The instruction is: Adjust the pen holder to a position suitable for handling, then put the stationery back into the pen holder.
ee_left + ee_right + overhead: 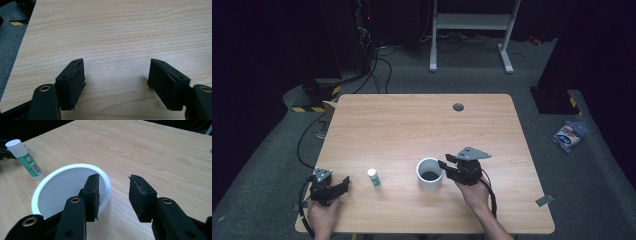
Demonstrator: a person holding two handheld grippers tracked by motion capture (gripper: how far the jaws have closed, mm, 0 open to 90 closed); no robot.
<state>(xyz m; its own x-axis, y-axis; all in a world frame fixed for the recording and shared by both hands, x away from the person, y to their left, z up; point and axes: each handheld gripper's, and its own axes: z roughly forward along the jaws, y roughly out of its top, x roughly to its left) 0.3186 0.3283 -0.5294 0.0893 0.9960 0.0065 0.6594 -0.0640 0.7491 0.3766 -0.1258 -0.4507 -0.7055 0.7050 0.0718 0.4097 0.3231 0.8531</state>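
A white cup (pixel 430 175) stands upright on the wooden table (pixel 412 125), near the front middle. My right gripper (pixel 443 165) is at the cup's right side and open. In the right gripper view its jaws (pixel 113 192) straddle the rim of the cup (pixel 62 185), one inside and one outside, with a gap on the outer side. A glue stick (pixel 373 177) with a white cap and green label stands left of the cup (pixel 25 160). My left gripper (pixel 343 183) rests at the front left corner, open over bare wood (pixel 116 72), a short way left of the glue stick.
A grey round grommet (pixel 458 107) sits in the tabletop near the far edge. On the floor are cables (pixel 382 65) at the back left, a white stand frame (pixel 472 22) behind the table, and a plastic bag (pixel 569 135) to the right.
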